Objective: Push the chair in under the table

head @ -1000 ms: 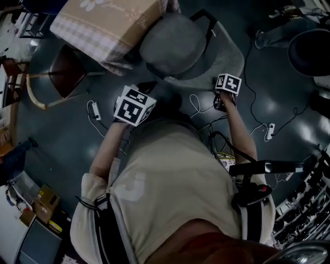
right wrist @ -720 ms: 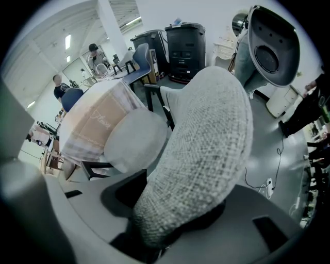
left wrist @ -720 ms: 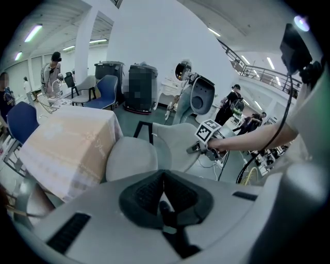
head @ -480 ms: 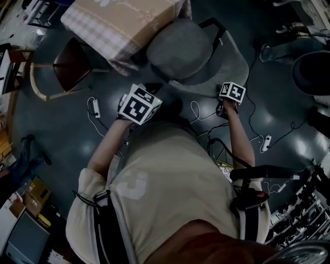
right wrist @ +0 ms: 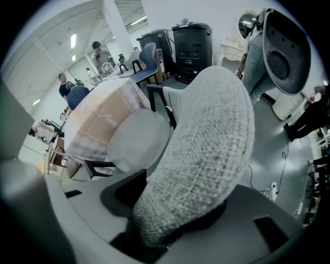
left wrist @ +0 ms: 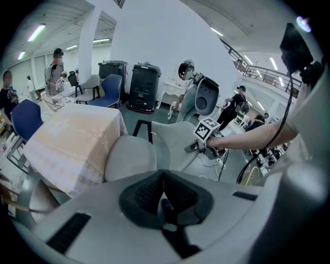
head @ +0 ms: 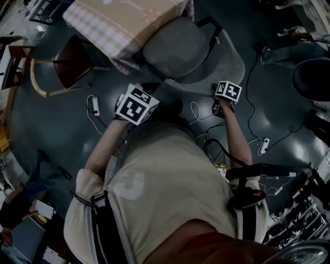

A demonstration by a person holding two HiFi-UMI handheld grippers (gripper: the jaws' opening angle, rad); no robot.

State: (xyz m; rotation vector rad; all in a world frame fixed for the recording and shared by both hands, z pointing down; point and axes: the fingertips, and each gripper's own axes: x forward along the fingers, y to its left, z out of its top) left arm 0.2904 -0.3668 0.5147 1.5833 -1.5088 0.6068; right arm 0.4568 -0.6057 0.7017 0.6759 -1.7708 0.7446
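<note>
A dark floor [head: 62, 139] strewn with cables [head: 252, 77] carries a cloth-covered table [head: 118, 15], and the grey chair [head: 178, 46] stands just beside it, seat at the table's corner. The right gripper [right wrist: 170, 216] has its jaws clamped on the backrest [right wrist: 206, 144], on the chair's side away from the table; the left gripper [left wrist: 164, 198] is closed on nothing, also on that side

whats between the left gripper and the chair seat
Nothing shows there: in the left gripper view the shut left hand-held gripper faces the seat directly, with no object in front.
</note>
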